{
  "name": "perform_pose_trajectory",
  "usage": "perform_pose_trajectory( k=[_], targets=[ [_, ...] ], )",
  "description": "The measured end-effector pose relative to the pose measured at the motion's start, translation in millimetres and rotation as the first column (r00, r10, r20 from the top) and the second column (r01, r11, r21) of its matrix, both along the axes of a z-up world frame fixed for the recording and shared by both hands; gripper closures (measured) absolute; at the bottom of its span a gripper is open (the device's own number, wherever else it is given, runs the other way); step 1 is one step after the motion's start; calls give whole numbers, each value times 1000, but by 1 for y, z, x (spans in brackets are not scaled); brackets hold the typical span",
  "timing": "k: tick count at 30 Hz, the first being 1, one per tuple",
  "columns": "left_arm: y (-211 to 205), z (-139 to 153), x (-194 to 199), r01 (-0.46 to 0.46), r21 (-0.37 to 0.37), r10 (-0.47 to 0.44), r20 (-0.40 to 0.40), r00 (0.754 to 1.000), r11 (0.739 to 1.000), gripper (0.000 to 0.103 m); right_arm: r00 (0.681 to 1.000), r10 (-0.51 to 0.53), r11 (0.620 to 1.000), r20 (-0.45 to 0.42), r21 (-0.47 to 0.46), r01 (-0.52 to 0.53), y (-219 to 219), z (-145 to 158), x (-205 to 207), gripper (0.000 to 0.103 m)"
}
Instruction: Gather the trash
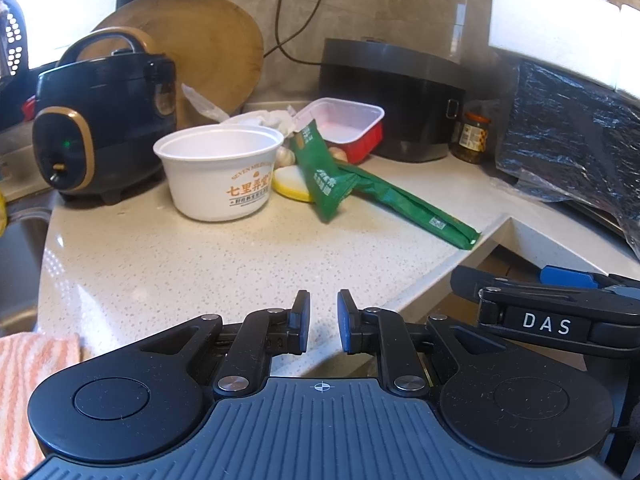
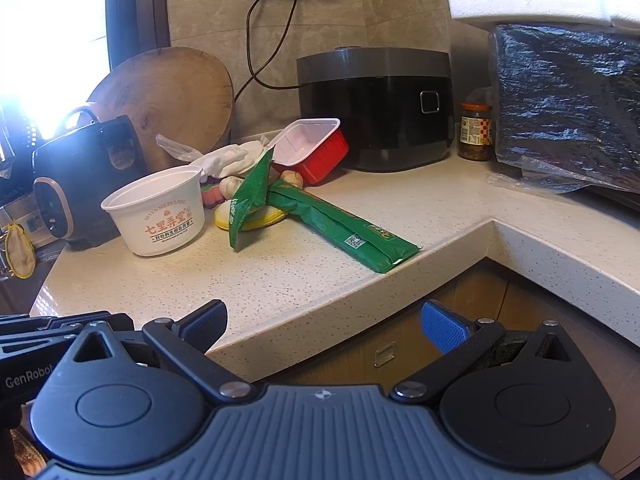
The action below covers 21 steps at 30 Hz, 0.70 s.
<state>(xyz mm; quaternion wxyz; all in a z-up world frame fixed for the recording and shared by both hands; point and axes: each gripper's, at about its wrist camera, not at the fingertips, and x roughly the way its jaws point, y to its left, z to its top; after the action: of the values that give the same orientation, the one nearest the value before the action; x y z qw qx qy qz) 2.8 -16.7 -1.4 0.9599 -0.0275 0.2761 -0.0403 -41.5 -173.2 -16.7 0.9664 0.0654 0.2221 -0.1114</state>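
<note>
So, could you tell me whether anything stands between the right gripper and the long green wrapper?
Nothing visible does: bare counter lies between the open right gripper and the green wrapper, whose near end reaches the counter's edge.

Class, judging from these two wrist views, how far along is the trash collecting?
Done: nothing evident. In hand: nothing; the left gripper is nearly closed, the right gripper open, both empty. Left: green wrapper, white bowl and red tray remain on the counter.
</note>
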Motion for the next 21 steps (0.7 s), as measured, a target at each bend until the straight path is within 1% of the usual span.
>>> perform_pose_trajectory(
  k=[3,5,8,10,13,14,16,17,19,21],
  targets=[
    [1,0,4,11,10,-11,-2,1000,1000,85,1000,-7,1000,-7,-7,7,1,-1,2,0],
    [3,3,8,46,36,-45,-9,999,998,85,1000,-3,1000,-14,-16,3,2,1,5,0],
    [16,21,20,114,43,-114,-2,993,993,83,1000,26,999,-2,-24,-26,3,8,13,0],
    [37,39,35,103,13,-104,33,994,995,83,999,47,999,11,-8,-47,1,17,23,0],
    [80,60,64,29,-80,-22,88,996,996,83,999,38,998,10,51,-39,-10,30,46,0],
    [97,62,76,8,-117,3,91,996,993,83,1000,29,997,0,72,-29,-14,35,56,0],
    [131,57,101,-37,-214,55,78,995,976,83,1000,0,994,-18,107,2,-21,46,76,0],
    [145,52,112,-67,-261,87,69,994,963,83,1000,-19,993,-25,119,21,-23,53,86,0],
    [171,37,127,-110,-364,138,53,989,925,83,999,-35,991,-25,126,38,-22,63,105,0],
    [190,20,133,-106,-482,150,54,987,870,83,1000,3,994,-10,109,-2,-18,70,121,0]
  ],
)
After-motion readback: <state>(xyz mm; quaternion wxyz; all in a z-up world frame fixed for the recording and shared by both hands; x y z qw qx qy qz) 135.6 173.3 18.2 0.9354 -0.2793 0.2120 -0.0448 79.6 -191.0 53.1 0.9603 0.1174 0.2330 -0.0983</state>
